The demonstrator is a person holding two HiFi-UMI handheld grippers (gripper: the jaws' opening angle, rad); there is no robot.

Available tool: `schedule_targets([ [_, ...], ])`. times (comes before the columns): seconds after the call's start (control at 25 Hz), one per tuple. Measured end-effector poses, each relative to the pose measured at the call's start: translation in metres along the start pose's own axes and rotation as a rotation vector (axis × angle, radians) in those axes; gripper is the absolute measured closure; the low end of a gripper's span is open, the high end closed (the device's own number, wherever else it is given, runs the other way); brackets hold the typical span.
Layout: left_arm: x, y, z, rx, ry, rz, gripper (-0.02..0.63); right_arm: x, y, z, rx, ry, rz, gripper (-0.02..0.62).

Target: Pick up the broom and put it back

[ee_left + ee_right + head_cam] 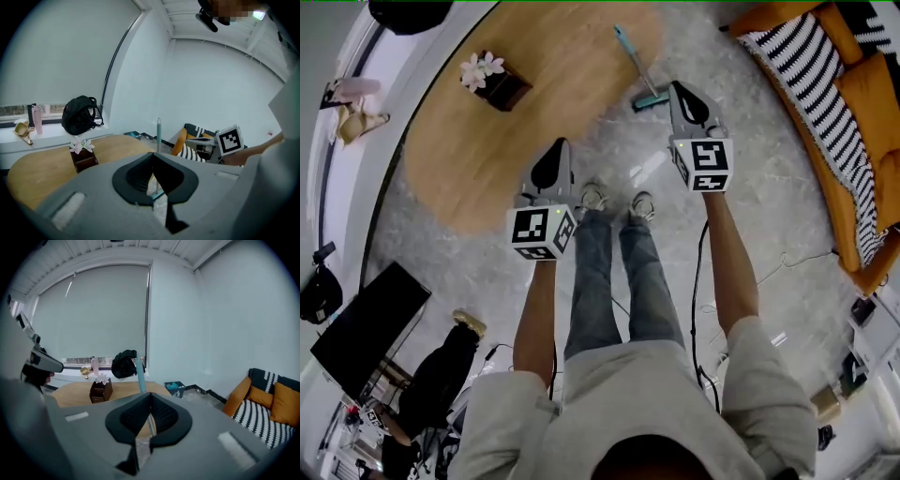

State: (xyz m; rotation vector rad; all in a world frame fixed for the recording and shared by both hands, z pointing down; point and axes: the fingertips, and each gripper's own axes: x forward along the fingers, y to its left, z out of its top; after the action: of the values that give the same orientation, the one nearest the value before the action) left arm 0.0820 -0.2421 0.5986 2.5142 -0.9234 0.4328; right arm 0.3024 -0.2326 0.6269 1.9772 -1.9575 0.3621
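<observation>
Open floor (750, 234) reaches the broom (637, 70); the wooden table (487, 141) stands just beside.

Broom (139, 373): in the right gripper view its lower handle goes behind the right gripper (150, 395); only a sliver shows through the slit under the meeting jaw tips.
Sofa (830, 89): cut off by the head view's right edge.
Backpack (411, 13): cut off by the head view's top edge.
Window-sill clutter (89, 369): too small to identify.
Box (175, 387): print too small to read.
</observation>
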Motion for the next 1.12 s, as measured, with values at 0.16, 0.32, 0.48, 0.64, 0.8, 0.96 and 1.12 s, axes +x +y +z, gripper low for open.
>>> schedule_targets([
  [0.16, -0.001, -0.016, 0.006, 0.015, -0.006, -0.018, 0.603, -0.036, -0.006, -0.003, 0.027, -0.003, -0.033, 0.595],
  [0.32, -0.007, -0.032, 0.025, 0.034, -0.035, -0.029, 0.602, -0.07, -0.007, 0.004, 0.017, -0.005, -0.025, 0.595],
  [0.48, -0.019, -0.048, 0.05, 0.058, -0.073, -0.035, 0.602, -0.105, -0.007, 0.024, 0.0, -0.026, -0.023, 0.595],
  [0.64, -0.026, -0.057, 0.078, 0.084, -0.112, -0.035, 0.603, -0.131, -0.011, 0.049, 0.003, -0.059, -0.046, 0.595],
  [0.8, -0.038, -0.071, 0.109, 0.103, -0.15, -0.036, 0.602, -0.159, -0.016, 0.083, 0.023, -0.102, -0.074, 0.595],
  [0.96, -0.057, -0.085, 0.138, 0.111, -0.182, -0.035, 0.603, -0.186, -0.02, 0.111, 0.022, -0.127, -0.094, 0.595],
  [1.12, -0.078, -0.095, 0.16, 0.126, -0.198, -0.031, 0.603, -0.216, -0.024, 0.137, 0.014, -0.148, -0.111, 0.595],
])
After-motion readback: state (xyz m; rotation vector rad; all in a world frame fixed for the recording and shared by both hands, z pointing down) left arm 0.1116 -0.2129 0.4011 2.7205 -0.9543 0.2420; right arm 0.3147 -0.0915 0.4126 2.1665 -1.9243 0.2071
